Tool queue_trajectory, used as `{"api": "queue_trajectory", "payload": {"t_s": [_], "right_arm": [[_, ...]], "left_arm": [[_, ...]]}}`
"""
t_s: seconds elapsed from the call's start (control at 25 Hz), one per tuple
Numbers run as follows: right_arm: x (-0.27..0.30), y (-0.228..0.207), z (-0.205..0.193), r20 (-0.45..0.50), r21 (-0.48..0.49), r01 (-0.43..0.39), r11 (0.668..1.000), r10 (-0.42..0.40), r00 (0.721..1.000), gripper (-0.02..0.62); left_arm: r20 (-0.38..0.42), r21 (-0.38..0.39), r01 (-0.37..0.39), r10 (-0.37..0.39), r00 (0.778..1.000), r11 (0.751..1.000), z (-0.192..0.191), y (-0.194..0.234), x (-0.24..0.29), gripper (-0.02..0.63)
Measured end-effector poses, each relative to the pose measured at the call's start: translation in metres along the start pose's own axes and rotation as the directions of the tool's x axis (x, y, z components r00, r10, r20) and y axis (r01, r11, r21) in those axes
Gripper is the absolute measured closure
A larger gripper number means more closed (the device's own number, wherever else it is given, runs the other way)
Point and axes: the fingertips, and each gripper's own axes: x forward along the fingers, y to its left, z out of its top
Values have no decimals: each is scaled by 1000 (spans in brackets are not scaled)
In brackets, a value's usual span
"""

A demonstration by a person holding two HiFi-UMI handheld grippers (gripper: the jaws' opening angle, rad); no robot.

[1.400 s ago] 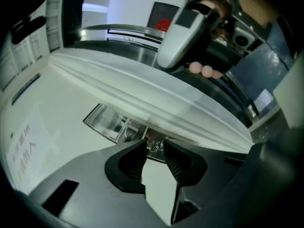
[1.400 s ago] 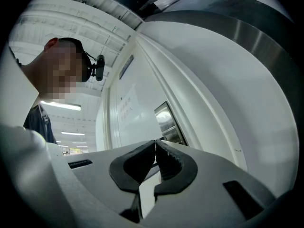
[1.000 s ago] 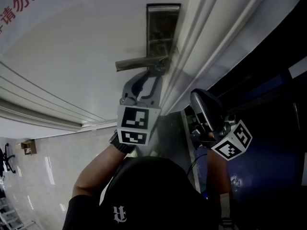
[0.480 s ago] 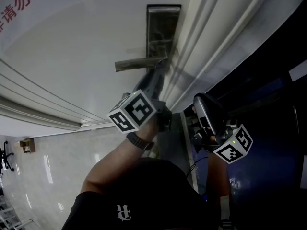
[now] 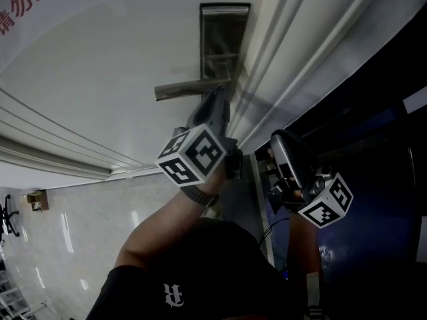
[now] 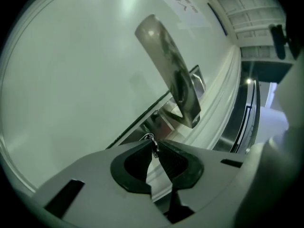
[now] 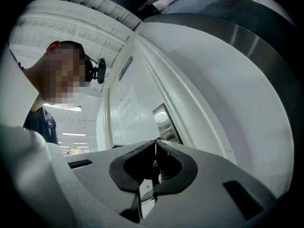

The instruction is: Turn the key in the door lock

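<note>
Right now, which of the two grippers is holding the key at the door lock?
The left gripper: its jaws, which have just been closing, pinch the small metal key near the lever handle. The right gripper has its jaws together on nothing.

**Key and keyhole mostly out of sight**

At the lever end of the lock plate point(image 5: 223, 39), the left gripper point(image 5: 221, 97) covers the keyhole in the head view. Its jaws have just been closing. In the left gripper view only a sliver of the key point(image 6: 152, 141) shows, pinched between their tips, and its blade is hidden. The red print point(image 5: 10, 19) far left of the lock plate is cut off by the picture's edge.
</note>
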Motion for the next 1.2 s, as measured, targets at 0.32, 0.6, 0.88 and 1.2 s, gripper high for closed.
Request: {"api": "queue_trajectory", "payload": {"t_s": [0.32,0.6,0.88,1.2], "right_arm": [[2,-1,-2,0,7,-14,1000,14,1000,580],[2,1,-3,5,9,-24,1000,24,1000,580],[1,2,-3,11,6,-28,1000,28,1000,580],[-2,2,0,20,0,-25,1000,25,1000,580]], "left_arm": [[-13,535,-86,111,994,840,-2,-8,0,563],[10,822,-101,163,987,561,-5,-15,2,563],[13,986,-48,210,978,161,-12,-18,4,566],[29,961,42,252,967,-273,-21,-17,5,575]]}}
